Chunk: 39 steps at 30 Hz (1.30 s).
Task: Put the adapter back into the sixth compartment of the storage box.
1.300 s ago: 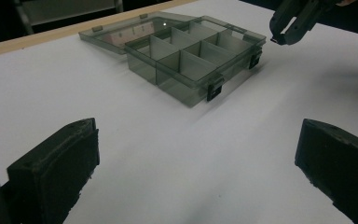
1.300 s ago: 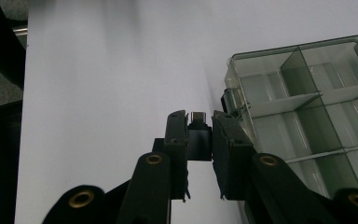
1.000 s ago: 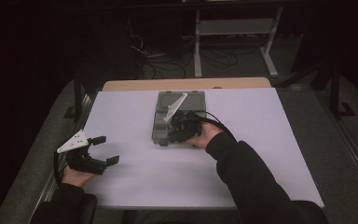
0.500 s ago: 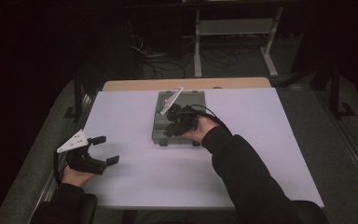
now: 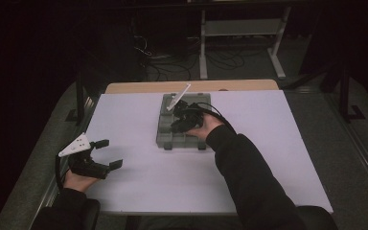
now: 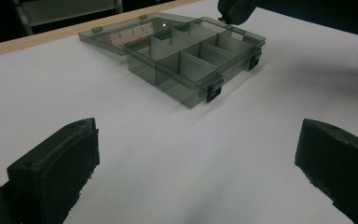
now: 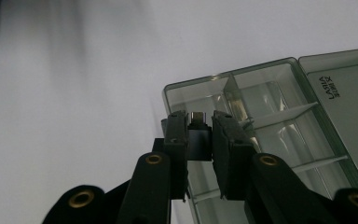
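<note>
A grey see-through compartment box (image 5: 165, 130) lies open at the middle of the white table, its lid (image 7: 345, 112) folded flat behind it. My right gripper (image 5: 176, 127) hangs over the box, shut on a small black adapter with a metal plug end (image 7: 199, 138). The plug sits above a corner compartment of the box (image 7: 279, 108). My left gripper (image 5: 108, 154) rests near the table's front left, open with nothing between its jaws. In the left gripper view the box (image 6: 192, 61) lies well ahead of the left gripper (image 6: 198, 142), with the right gripper (image 6: 235, 9) above its far end.
The white table top (image 5: 268, 143) spreads wide around the box. A wooden strip (image 5: 143, 87) runs along its far edge. Beyond stand a metal shelf frame (image 5: 242, 33) and cables on a dark floor.
My right gripper has shifted a little farther across the box with the adapter still held. The left gripper has stayed in place.
</note>
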Motion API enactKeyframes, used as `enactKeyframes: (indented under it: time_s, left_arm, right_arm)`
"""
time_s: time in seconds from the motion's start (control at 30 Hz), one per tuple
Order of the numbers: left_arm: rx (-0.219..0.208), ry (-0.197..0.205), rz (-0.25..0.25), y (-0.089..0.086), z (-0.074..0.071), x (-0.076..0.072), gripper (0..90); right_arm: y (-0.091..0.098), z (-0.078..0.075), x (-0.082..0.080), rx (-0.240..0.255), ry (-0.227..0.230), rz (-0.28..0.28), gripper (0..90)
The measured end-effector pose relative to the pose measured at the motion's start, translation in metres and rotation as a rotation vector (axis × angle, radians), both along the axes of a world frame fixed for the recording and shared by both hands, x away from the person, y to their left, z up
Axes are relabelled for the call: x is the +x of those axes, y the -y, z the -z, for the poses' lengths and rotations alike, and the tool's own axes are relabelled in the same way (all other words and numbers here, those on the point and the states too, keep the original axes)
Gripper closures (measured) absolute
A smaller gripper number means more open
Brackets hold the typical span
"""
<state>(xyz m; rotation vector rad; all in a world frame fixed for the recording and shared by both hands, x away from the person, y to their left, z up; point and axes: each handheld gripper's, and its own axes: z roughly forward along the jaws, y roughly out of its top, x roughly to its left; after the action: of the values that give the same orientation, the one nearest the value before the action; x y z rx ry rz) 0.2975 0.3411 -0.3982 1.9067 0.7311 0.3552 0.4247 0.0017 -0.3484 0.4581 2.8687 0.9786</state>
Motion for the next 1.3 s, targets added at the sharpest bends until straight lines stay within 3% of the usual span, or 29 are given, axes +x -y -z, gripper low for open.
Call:
enactKeyframes:
  time_s: [0.37,1.3]
  left_arm:
    - [0.001,0.000,-0.001,0.000,0.000,0.000,0.0]
    - [0.000,-0.002,-0.006,-0.001,0.000,-0.001,0.0]
  right_arm:
    - [0.002,0.012,0.013,-0.028,-0.018,0.027,75.4]
    - [-0.003,0.042,0.030,-0.095,-0.078,0.030,75.3]
